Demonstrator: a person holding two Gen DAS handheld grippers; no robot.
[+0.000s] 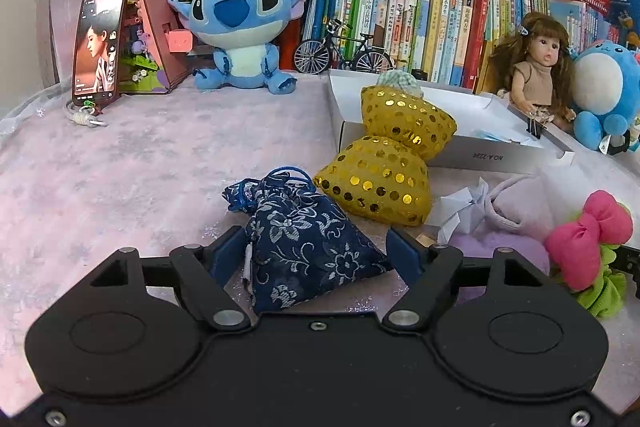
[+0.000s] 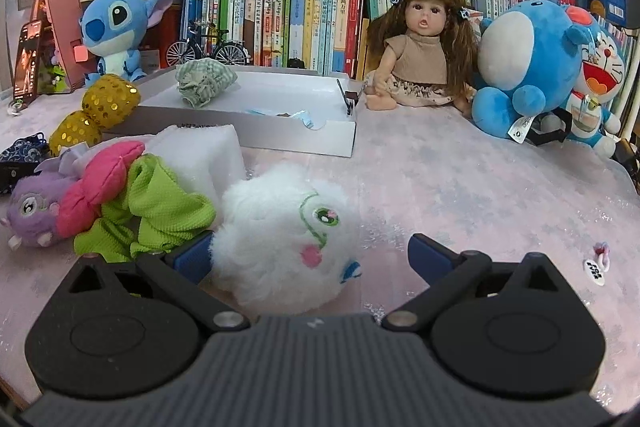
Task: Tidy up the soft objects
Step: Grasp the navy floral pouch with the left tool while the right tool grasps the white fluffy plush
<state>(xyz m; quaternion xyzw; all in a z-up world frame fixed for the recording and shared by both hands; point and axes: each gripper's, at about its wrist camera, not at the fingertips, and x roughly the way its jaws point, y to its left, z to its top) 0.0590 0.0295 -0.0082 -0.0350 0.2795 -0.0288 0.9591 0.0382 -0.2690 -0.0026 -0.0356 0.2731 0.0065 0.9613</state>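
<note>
A navy floral drawstring pouch (image 1: 304, 243) lies on the pink tablecloth between the fingers of my left gripper (image 1: 316, 253), and both blue pads touch its sides. Just beyond it a gold sequin bow cushion (image 1: 384, 163) leans on the white box (image 1: 480, 151). In the right wrist view a white fluffy plush (image 2: 284, 231) sits inside my right gripper (image 2: 310, 259). The left pad touches the plush and the right pad stands well clear, so it is open. A green checked scrunchie (image 2: 204, 83) lies in the white box (image 2: 280, 135).
A pink bow on green cloth (image 2: 120, 195), a purple plush (image 2: 32, 211) and a white foam block (image 2: 208, 151) crowd the right gripper's left side. A Stitch plush (image 1: 240, 27), phone (image 1: 98, 47), model bicycle (image 1: 340, 51), doll (image 2: 416, 63), blue plush (image 2: 524, 67) and books line the back.
</note>
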